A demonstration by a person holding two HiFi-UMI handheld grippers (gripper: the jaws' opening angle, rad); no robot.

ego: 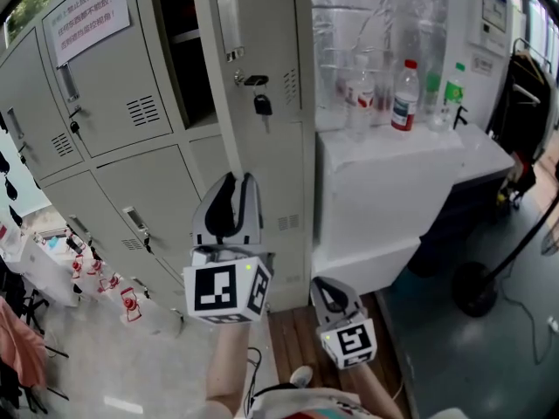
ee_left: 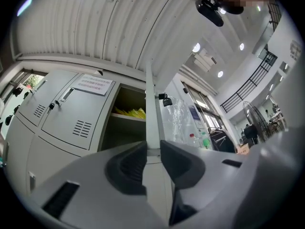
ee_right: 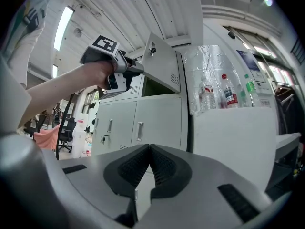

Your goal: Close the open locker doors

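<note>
Hold: left gripper point(ee_left: 152, 151) narrow, clamped on edge of open grey metal locker door point(ee_left: 150, 104). Swing door left smoothly, release near frame. Right gripper point(ee_right: 148, 150) closed, empty.

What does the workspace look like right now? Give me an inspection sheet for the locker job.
Surface: white cabinet top, carrying bottles.
Job's things: one upper locker door stands open, keys hanging from its lock.
Clutter: red-and-white items on the floor at left.
Tongs: left tongs closed on the open door's edge; right tongs shut, empty.
Cables: thin cable on the floor at right.
Surroundings: neighbouring lockers shut, one with a paper notice.
</note>
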